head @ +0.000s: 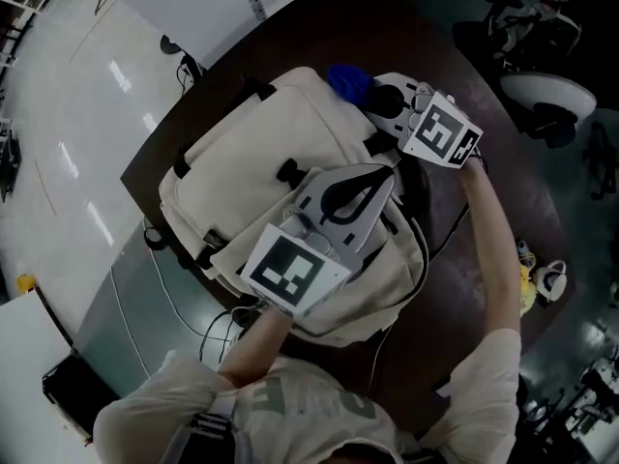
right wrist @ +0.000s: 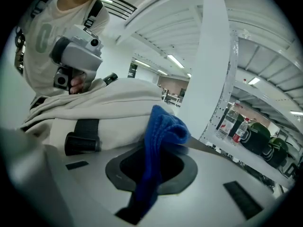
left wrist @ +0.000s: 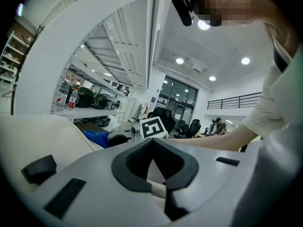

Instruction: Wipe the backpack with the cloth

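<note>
Wiping looks in hand — right tongs pinch the cloth at the backpack's end by the counter's far edge; left tongs closed, empty. Next, likely: sweep across fabric.

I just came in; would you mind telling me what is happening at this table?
A person is working on a cream backpack that lies on a dark table, with a handheld gripper in each hand. The right gripper is shut on a blue cloth, held at the backpack's far end. The left gripper, jaws together, rests on top of the backpack, apparently steadying it; whether it pinches any fabric isn't clear.
</note>
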`<state>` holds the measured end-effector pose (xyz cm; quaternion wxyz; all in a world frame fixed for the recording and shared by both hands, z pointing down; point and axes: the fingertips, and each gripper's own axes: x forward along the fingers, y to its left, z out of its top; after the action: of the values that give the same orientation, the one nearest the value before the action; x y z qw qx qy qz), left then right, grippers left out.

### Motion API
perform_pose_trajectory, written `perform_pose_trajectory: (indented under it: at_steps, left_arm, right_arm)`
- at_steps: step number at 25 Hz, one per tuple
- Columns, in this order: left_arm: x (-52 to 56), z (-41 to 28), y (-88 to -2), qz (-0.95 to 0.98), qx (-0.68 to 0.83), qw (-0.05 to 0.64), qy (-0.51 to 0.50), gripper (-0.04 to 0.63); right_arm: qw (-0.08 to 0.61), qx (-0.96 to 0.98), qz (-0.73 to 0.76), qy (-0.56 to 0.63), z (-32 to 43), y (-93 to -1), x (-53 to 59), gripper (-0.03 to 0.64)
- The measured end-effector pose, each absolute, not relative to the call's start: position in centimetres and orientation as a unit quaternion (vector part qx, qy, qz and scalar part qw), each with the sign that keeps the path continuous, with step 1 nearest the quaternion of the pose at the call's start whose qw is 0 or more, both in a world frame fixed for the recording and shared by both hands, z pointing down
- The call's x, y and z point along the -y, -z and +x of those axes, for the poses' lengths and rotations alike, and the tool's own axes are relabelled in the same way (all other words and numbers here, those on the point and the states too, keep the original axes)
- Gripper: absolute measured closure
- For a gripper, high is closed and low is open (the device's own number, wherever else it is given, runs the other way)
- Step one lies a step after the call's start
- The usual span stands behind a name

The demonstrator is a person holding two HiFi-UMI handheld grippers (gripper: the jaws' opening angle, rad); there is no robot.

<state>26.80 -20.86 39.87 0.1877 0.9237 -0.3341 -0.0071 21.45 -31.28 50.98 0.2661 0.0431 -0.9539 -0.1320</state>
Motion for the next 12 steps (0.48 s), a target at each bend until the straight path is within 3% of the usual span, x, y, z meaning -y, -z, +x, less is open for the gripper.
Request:
perform_pose_trajectory:
  at_steps: [12]
  left_arm:
    - [20.8,26.4,-39.6,0.921,0.338,0.192,0.025,0.592]
  right_arm:
    - [0.288,0.948,0.021,0.137,23.2,-51.8,28.8,0.578]
